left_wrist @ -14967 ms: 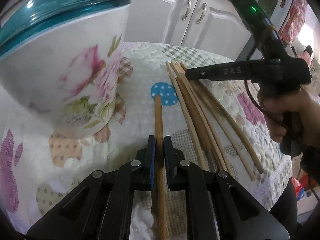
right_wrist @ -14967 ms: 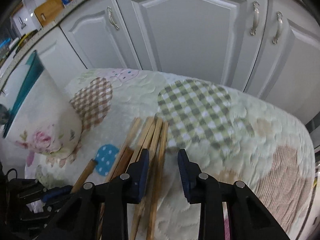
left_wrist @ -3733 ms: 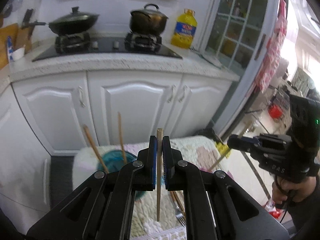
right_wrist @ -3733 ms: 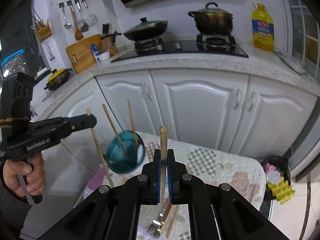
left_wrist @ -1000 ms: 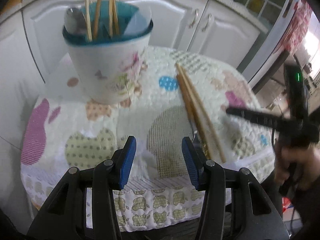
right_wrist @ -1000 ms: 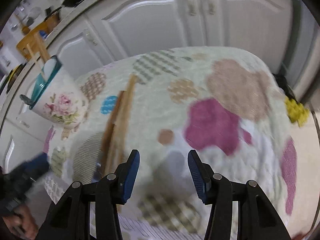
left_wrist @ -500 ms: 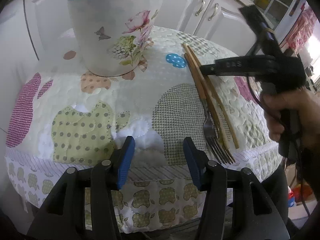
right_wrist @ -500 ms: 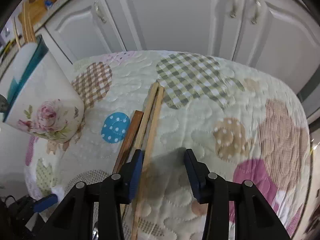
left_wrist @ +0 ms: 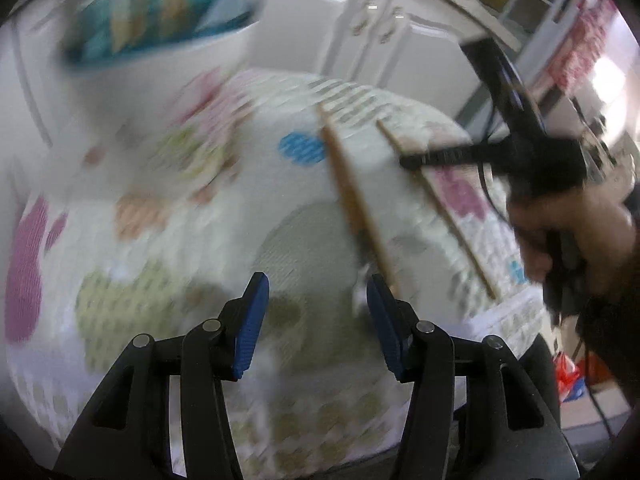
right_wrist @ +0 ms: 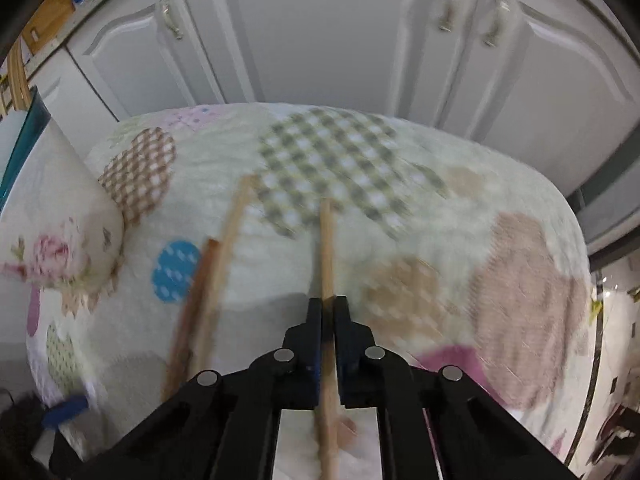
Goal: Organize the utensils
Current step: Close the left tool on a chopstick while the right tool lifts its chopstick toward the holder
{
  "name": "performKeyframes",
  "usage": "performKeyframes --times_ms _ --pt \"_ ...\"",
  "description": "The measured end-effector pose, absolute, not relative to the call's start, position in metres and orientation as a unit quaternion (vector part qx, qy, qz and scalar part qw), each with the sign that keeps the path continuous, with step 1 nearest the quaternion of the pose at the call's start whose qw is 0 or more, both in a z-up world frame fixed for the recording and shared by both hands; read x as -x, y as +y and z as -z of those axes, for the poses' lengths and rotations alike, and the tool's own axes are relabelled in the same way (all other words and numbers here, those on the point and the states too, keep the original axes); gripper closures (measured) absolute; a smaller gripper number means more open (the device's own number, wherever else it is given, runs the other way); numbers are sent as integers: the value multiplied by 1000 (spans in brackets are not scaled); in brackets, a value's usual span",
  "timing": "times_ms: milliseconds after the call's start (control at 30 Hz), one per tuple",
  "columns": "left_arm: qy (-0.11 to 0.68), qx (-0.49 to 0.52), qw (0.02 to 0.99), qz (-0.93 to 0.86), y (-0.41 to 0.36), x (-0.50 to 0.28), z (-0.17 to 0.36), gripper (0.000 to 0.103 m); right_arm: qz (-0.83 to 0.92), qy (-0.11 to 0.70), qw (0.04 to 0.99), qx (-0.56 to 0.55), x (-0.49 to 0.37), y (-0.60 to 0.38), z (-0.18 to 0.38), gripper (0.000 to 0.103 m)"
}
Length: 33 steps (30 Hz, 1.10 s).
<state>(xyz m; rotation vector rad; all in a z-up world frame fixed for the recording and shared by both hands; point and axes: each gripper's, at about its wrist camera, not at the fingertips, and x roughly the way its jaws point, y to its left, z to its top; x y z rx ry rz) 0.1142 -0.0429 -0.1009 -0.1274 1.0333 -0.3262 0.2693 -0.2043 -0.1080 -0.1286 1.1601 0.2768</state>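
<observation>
A floral holder cup (left_wrist: 160, 60) with a teal rim holds several chopsticks at the table's far left; its side shows as the floral cup (right_wrist: 52, 216). My right gripper (right_wrist: 327, 312) is shut on one wooden chopstick (right_wrist: 326, 248), drawn apart from the other chopsticks (right_wrist: 212, 280) on the cloth. In the blurred left wrist view my left gripper (left_wrist: 316, 320) stands open over the cloth with nothing between its fingers. The remaining chopsticks (left_wrist: 352, 200) and a fork (left_wrist: 362, 268) lie just right of it. The right gripper (left_wrist: 404, 160) grips the separate chopstick (left_wrist: 440, 208) further right.
The small table wears a quilted patchwork cloth (right_wrist: 400, 240). White cabinet doors (right_wrist: 320, 32) stand close behind it. A person's hand (left_wrist: 576, 232) holds the right gripper at the table's right edge.
My right gripper has closed on one chopstick and pulled it right, away from the other two. The left wrist view has shifted and blurred, with the left jaws still apart.
</observation>
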Motion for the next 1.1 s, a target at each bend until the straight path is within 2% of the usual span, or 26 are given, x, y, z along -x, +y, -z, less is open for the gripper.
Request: performKeyframes --times_ms 167,333,567,600,767,833,900,933,1033,1100 --pt "479 3 863 160 -93 -164 81 52 -121 550 826 -7 -239 -271 110 98" --pt "505 -23 857 98 -130 -232 93 52 -135 547 825 -53 -198 -309 110 98" --pt "548 -36 834 46 -133 -282 121 52 -165 540 821 -83 -185 -319 110 98" --pt "558 -36 828 47 -133 -286 128 52 -170 539 821 -85 -186 -320 109 95" --pt "549 -26 834 50 -131 -294 132 52 -171 538 822 -74 -206 -310 109 93" --pt "543 -33 837 57 -134 -295 132 63 -167 542 822 -54 -215 -303 108 92" --pt "539 -42 838 70 -145 -291 128 89 -164 545 821 -27 -222 -293 107 92" --pt "539 -43 838 75 -150 -289 128 96 -162 547 821 -6 -224 -286 106 92" --pt "538 -35 837 90 -153 -283 124 98 -154 547 822 37 -225 -276 107 95" --pt "522 -26 846 103 -153 -274 112 98 -154 549 821 28 -225 -278 106 97"
